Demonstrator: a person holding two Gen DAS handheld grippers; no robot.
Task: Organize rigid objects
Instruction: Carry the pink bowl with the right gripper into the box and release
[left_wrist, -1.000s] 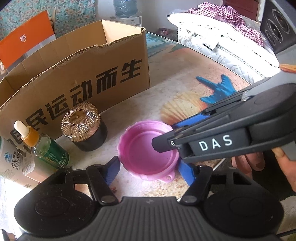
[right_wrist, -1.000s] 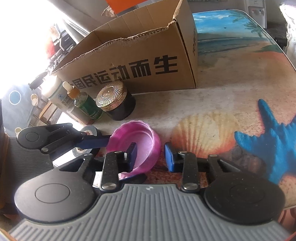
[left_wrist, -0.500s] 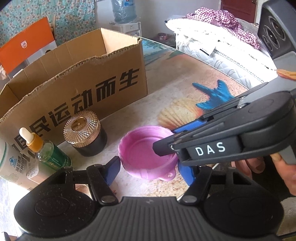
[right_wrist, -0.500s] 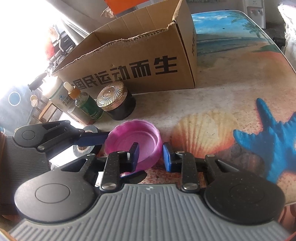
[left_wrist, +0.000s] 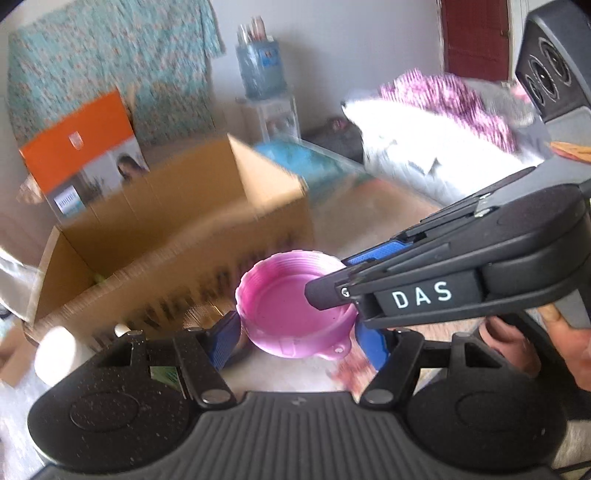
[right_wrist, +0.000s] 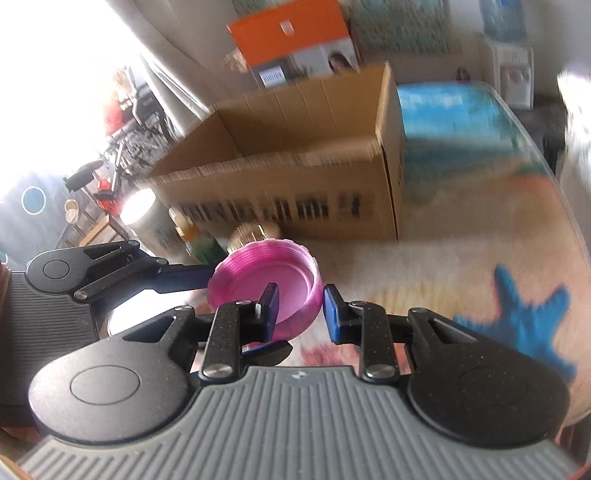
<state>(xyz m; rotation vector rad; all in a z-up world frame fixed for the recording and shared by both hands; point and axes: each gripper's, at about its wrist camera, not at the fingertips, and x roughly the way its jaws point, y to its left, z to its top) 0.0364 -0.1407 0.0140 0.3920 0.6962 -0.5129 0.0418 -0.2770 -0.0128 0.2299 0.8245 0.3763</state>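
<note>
Between blue pads of left tool (left_wrist: 295, 338), left wrist view: pink lid (left_wrist: 291, 314) pinched across its width, lifted off bench (left_wrist: 369, 218), hollow side up. Right tool (left_wrist: 332, 284) clamped on lid's rim from right. Open cardboard box (left_wrist: 177, 236) behind, blurred.

Right wrist view: right tool (right_wrist: 299, 308), jaws just closing, grips lid (right_wrist: 258, 280) wall, one pad inside, one outside. Left tool's finger (right_wrist: 181, 278) presses lid's left edge. Box (right_wrist: 295, 192) beyond; blue starfish print (right_wrist: 517, 317) on bench (right_wrist: 461, 240).

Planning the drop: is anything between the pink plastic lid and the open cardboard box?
Only the box's near wall stands between them. The pink plastic lid, pinched by the right gripper, sits below that rim; nothing else visible blocks it.
</note>
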